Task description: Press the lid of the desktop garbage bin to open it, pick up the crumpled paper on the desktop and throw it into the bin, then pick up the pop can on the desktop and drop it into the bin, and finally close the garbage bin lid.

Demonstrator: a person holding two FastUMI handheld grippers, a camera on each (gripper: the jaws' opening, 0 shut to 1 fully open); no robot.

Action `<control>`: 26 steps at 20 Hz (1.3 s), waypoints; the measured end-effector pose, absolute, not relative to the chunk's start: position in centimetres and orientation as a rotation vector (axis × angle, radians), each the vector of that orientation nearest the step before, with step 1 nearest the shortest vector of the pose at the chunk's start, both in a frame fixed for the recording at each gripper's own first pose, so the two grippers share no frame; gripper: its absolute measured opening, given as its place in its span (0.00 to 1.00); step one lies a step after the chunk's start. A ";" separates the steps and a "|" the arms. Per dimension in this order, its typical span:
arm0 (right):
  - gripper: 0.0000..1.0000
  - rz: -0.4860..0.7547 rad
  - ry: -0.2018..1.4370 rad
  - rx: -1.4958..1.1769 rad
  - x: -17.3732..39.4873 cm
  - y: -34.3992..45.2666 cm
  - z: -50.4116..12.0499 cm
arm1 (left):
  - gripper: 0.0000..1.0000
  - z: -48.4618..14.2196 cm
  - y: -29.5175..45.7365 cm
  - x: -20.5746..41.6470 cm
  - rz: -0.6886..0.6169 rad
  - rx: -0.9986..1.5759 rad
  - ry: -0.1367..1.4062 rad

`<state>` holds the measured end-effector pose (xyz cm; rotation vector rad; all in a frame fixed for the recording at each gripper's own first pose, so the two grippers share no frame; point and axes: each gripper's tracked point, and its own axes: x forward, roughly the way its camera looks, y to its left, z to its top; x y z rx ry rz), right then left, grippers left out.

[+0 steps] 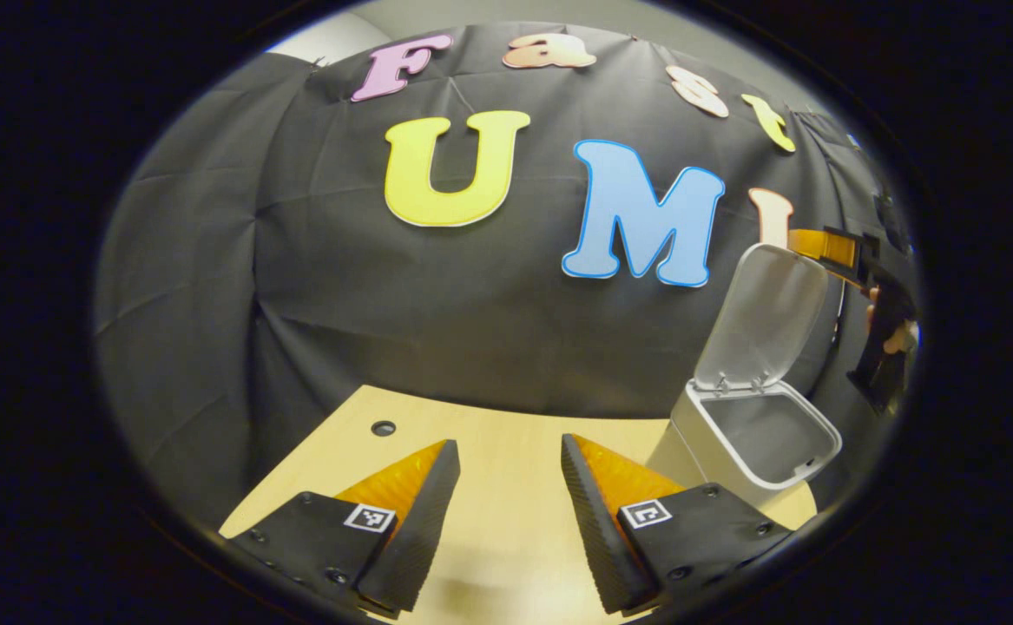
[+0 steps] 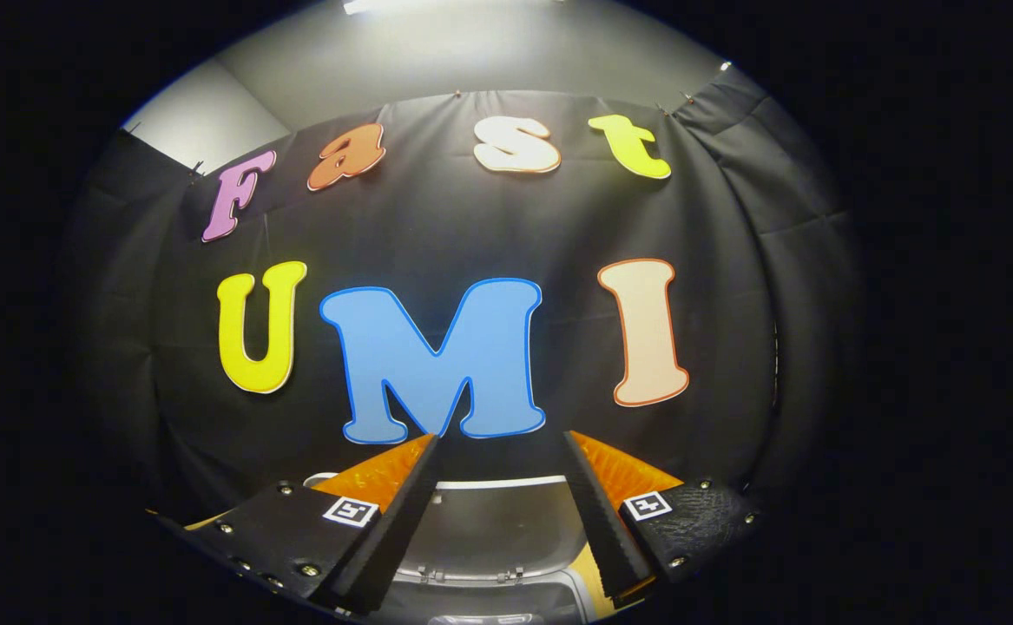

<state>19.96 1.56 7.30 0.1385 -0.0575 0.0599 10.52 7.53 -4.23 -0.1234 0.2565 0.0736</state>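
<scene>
Your left gripper view looks low across the desk (image 1: 506,521), the bin (image 1: 753,434) off right. Your right gripper view hangs close above that bin's raised lid (image 2: 489,521). Both face the cloth wall (image 1: 471,304).

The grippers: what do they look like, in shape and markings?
Both the left gripper and the right gripper have two wedge-shaped fingers with ribbed inner faces, on screwed plates that each carry a square black-and-white marker.
</scene>
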 end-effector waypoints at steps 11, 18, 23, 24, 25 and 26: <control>0.88 0.102 0.043 0.118 16.3 1.6 5.9 | 0.78 -3.6 6.0 10.1 0.053 -0.131 0.242; 0.88 0.143 0.149 0.108 13.1 1.7 3.7 | 0.80 -3.2 5.0 9.2 0.036 -0.141 0.230; 0.88 0.175 0.359 0.079 11.0 2.7 -3.2 | 0.81 -3.4 4.0 8.4 0.018 -0.146 0.231; 0.88 0.182 0.387 0.073 10.4 3.0 -4.6 | 0.81 -3.4 3.9 8.2 0.017 -0.145 0.231; 0.88 0.186 0.412 0.071 9.9 3.1 -5.8 | 0.80 -3.5 3.8 8.0 0.016 -0.143 0.232; 0.88 0.185 0.431 0.069 9.5 3.1 -6.7 | 0.79 -3.5 3.9 7.8 0.016 -0.142 0.234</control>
